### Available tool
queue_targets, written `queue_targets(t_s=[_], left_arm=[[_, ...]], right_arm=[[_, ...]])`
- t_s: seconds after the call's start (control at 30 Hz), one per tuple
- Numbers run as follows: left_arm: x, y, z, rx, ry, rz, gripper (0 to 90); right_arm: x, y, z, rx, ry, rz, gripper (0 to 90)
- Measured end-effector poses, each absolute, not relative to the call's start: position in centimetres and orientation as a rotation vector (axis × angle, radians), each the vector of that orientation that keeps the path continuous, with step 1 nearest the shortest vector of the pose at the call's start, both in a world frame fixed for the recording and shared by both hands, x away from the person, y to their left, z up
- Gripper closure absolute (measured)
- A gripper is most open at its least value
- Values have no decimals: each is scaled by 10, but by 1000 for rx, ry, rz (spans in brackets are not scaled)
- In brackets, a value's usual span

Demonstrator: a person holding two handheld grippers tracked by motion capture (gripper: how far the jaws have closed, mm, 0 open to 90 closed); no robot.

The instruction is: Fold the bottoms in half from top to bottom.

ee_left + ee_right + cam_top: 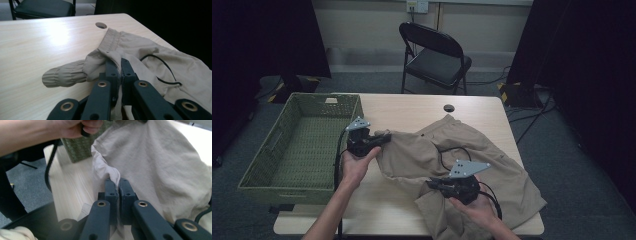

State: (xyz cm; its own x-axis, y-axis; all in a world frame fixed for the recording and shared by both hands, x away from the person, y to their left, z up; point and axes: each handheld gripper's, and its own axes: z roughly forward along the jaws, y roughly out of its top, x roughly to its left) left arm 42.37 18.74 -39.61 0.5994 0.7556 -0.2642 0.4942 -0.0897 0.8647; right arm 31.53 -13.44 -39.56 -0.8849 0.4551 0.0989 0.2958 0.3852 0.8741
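**A:** What have you got on the table [422, 107]?

**Me:** A pale wood-grain top with a round cable hole near the far edge. On its left end sits a green woven basket [287, 145], deep and empty. Spread over the right half is the beige garment [492, 160], thin cotton-like cloth, crumpled, with ribbed elastic at the waistband and a gathered cuff [63, 75] lying flat on the wood. A thin black drawstring [162, 67] loops across the fabric.

**A:** And your two grippers?

**Me:** My left gripper [119, 66] is clamped on a fold of the garment near the waistband, jaws pressed together with cloth between them. My right gripper [117, 185] is pinched the same way on a bunched ridge of the nearer edge, close to my side of the table.

**A:** How would you do this part well?

**Me:** I judge I'm lifting the garment to move it toward the basket. I'd raise both grippers evenly so the cloth hangs between them without dragging, keep the pinch firm because the fabric is slippery and thin, and watch that the drawstring and trailing leg don't snag the table corner or the basket rim.
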Motion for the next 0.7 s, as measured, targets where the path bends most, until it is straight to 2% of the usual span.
queue_targets(t_s=[0.7], left_arm=[[439, 216, -357, 1674, 1078, 350, 880]], right_arm=[[314, -107, -328, 496, 2376, 1669, 875]])
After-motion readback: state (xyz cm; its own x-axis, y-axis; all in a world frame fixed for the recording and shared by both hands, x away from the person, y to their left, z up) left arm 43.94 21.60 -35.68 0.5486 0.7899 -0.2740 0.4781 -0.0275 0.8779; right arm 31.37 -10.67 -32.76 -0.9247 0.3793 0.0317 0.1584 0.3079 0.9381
